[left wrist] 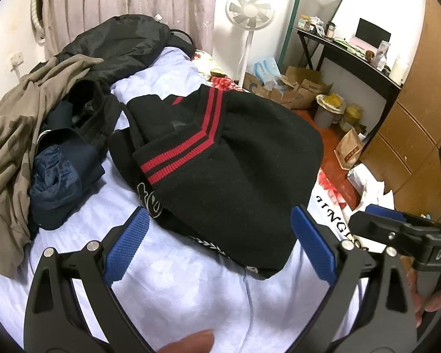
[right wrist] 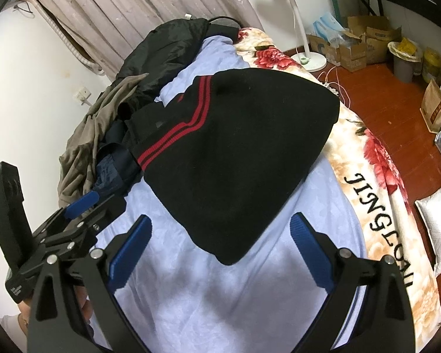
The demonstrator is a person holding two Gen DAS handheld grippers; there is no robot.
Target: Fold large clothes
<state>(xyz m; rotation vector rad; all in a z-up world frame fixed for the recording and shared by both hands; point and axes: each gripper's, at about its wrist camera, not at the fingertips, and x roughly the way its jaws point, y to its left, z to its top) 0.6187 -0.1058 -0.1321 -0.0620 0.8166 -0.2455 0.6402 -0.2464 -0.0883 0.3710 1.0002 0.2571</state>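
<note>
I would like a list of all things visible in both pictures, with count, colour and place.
sweater: one, black with red stripes, folded on the bed, in front of both grippers.
sheet: one, light blue, covers the bed.
blanket: one, floral with black letters, along the bed's right edge.
clothes pile: several, olive, navy and black, far left of the bed.
fan: one, white, standing beyond the bed.
curtain: one, beige, behind the bed.
boxes: several, brown, on the floor.
desk: one, black, right.
left gripper: blue fingers, open, empty.
right gripper: blue fingers, open, empty.
</note>
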